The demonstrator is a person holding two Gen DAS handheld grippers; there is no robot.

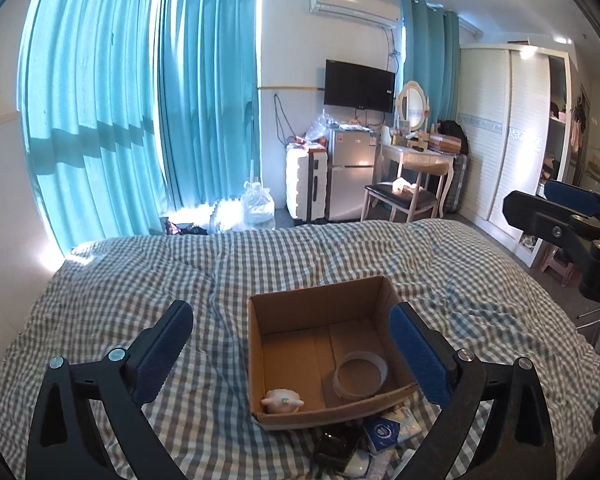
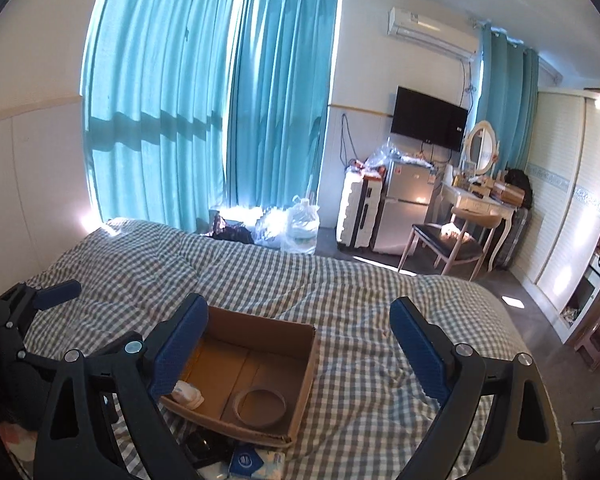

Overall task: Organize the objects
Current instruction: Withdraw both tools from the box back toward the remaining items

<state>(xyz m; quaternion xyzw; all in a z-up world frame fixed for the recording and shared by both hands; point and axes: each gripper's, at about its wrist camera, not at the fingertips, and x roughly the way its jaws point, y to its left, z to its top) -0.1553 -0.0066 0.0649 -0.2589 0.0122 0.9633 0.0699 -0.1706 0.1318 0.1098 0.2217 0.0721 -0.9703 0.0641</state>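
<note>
An open cardboard box (image 1: 324, 304) lies on the checked bed, also in the right wrist view (image 2: 300, 376). Inside are a tape roll (image 1: 360, 374) (image 2: 261, 402) and a small white figure (image 1: 282, 400) (image 2: 188, 394). In front of the box lie a blue-and-white packet (image 1: 384, 434) (image 2: 246, 462) and a black object (image 1: 336, 446) (image 2: 200, 446). My left gripper (image 1: 292, 344) is open and empty above the box. My right gripper (image 2: 300, 344) is open and empty over the box's right side; it also shows at the right edge of the left wrist view (image 1: 560, 216).
The checked bedcover (image 1: 140, 280) fills the foreground. Beyond the bed are teal curtains (image 1: 140, 100), plastic bags (image 1: 256, 204), a white suitcase (image 1: 306, 182), a small fridge (image 1: 352, 172), a chair (image 1: 404, 196), a dressing table (image 1: 420, 152) and a wardrobe (image 1: 508, 132).
</note>
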